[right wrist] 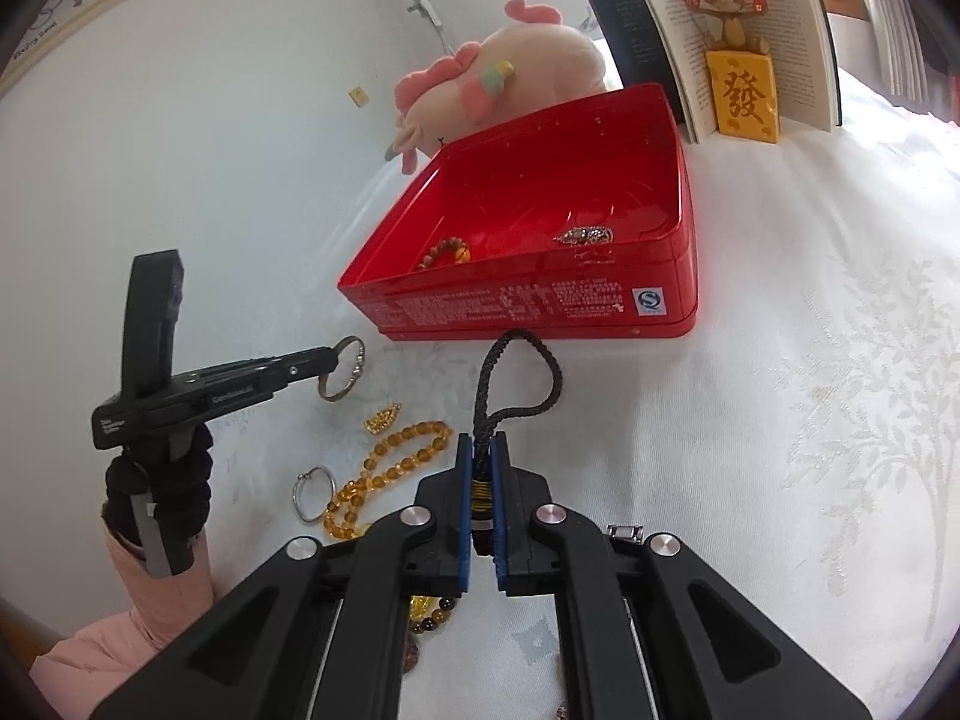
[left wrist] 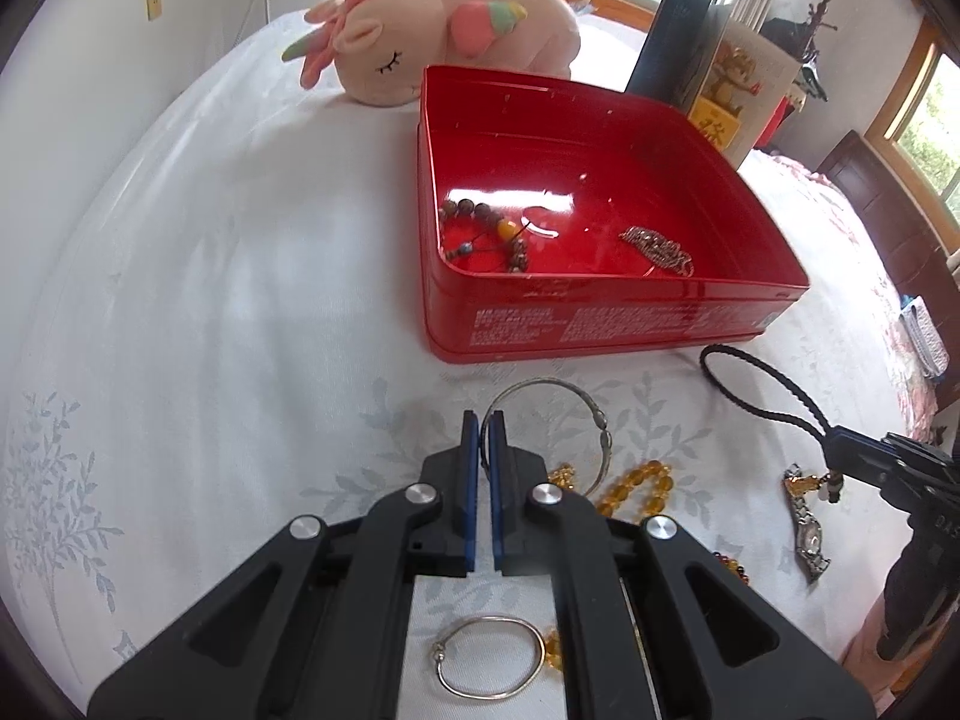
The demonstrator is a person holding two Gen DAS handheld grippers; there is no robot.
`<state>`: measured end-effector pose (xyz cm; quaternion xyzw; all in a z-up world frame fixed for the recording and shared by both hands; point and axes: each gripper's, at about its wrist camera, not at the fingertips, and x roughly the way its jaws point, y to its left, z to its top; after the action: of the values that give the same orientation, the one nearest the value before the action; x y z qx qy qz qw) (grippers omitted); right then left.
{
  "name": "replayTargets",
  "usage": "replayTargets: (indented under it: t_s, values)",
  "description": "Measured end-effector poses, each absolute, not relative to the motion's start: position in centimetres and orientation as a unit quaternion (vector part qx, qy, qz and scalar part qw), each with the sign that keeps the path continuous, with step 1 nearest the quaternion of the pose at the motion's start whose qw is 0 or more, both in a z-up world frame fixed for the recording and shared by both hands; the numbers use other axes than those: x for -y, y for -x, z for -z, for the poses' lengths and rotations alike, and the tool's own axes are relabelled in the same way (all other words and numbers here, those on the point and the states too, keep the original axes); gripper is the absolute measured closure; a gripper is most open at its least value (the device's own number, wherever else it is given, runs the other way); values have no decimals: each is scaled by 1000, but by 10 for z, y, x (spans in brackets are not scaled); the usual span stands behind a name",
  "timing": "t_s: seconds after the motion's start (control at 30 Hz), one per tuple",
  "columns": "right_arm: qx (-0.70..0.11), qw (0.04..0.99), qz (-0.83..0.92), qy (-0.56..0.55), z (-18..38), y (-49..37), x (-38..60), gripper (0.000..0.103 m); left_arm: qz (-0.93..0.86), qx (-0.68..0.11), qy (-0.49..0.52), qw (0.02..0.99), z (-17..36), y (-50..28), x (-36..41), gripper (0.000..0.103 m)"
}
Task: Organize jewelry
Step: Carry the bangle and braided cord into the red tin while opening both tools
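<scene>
A red tin box [left wrist: 600,312] [right wrist: 540,306] stands open on the white bedcover, with a brown bead bracelet [left wrist: 480,228] [right wrist: 447,253] and a silver chain piece [left wrist: 657,249] [right wrist: 585,235] inside. My left gripper [left wrist: 483,423] [right wrist: 333,363] is shut on a silver bangle [left wrist: 576,414] [right wrist: 348,372] just in front of the box. My right gripper [right wrist: 482,447] [left wrist: 831,441] is shut on a black braided cord necklace [right wrist: 528,372] [left wrist: 756,384], its loop reaching toward the box. An amber bead strand [right wrist: 390,468] [left wrist: 636,486], a second silver bangle [left wrist: 486,657] [right wrist: 312,492] and a wristwatch [left wrist: 807,534] lie loose.
A pink plush unicorn [left wrist: 444,24] [right wrist: 510,78] lies behind the box. An open book [right wrist: 732,30] with a gold mouse ornament [right wrist: 744,90] stands at the back right. A dark wooden bed frame [left wrist: 888,222] is at the far right. A dark bead bracelet [right wrist: 432,615] lies under my right gripper.
</scene>
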<state>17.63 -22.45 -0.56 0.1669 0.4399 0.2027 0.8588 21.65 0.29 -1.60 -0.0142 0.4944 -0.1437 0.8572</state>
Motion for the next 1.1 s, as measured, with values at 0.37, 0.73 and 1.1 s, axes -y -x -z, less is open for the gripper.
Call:
replayTargets:
  t_s: [0.37, 0.73, 1.1]
  values:
    - [-404, 864, -230, -196, -24, -171, 237, 98, 168, -473, 23, 865, -15, -204, -2, 101]
    - [-366, 885, -226, -180, -82, -191, 235, 98, 168, -455, 21, 874, -53, -219, 4, 101]
    - [-383, 892, -160, -179, -70, -274, 244, 98, 147, -453, 25, 879, -55, -277, 24, 101]
